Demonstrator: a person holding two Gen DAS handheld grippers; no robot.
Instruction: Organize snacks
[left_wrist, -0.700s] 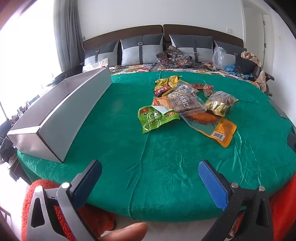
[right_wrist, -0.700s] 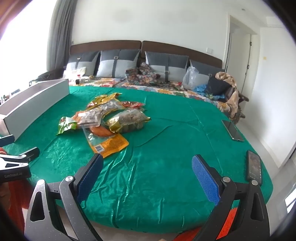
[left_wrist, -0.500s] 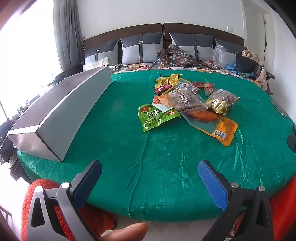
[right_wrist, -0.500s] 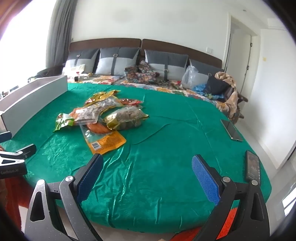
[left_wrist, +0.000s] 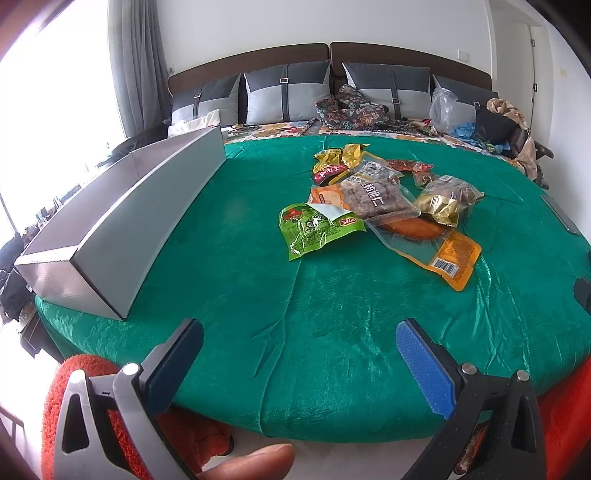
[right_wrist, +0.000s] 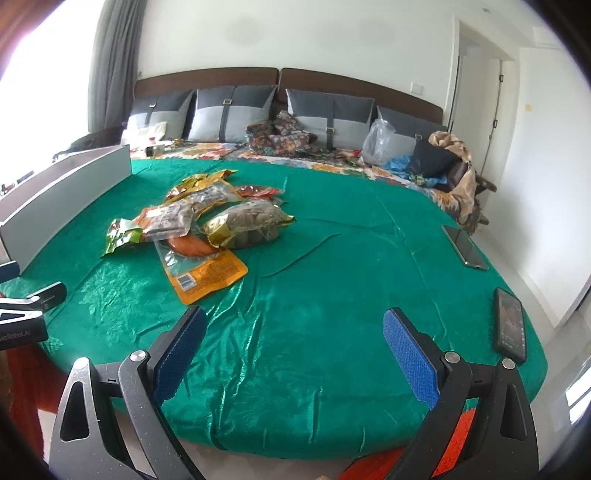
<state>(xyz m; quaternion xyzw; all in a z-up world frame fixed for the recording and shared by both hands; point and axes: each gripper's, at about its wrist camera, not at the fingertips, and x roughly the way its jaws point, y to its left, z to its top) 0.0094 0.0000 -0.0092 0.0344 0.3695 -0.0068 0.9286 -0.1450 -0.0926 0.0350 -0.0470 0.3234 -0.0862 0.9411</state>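
Both views have slid a little since the earlier frames: from our right hand-held gripper (right_wrist: 291, 328) the snack pile (right_wrist: 207, 225) now sits slightly lower and nearer, and from our left hand-held gripper (left_wrist: 299, 341) it has likewise crept closer. We hold both hand-held grippers spread wide with nothing between the blue pads, hovering at the near edge of the green bedspread (left_wrist: 332, 314). Ahead of the left one and slightly to its right lies the pile: a green packet (left_wrist: 317, 229) nearest us, a clear bag of brown pieces (left_wrist: 376, 195) overlapping an orange sausage pack (left_wrist: 439, 247), a gold-trimmed bag (left_wrist: 448, 199) on the far right, yellow and red packets behind. Ahead to the left stands a long grey tray (left_wrist: 125, 210), apart from the snacks. Beside the right hand-held gripper, to its right, two phones (right_wrist: 509, 325) rest on the bedspread edge.
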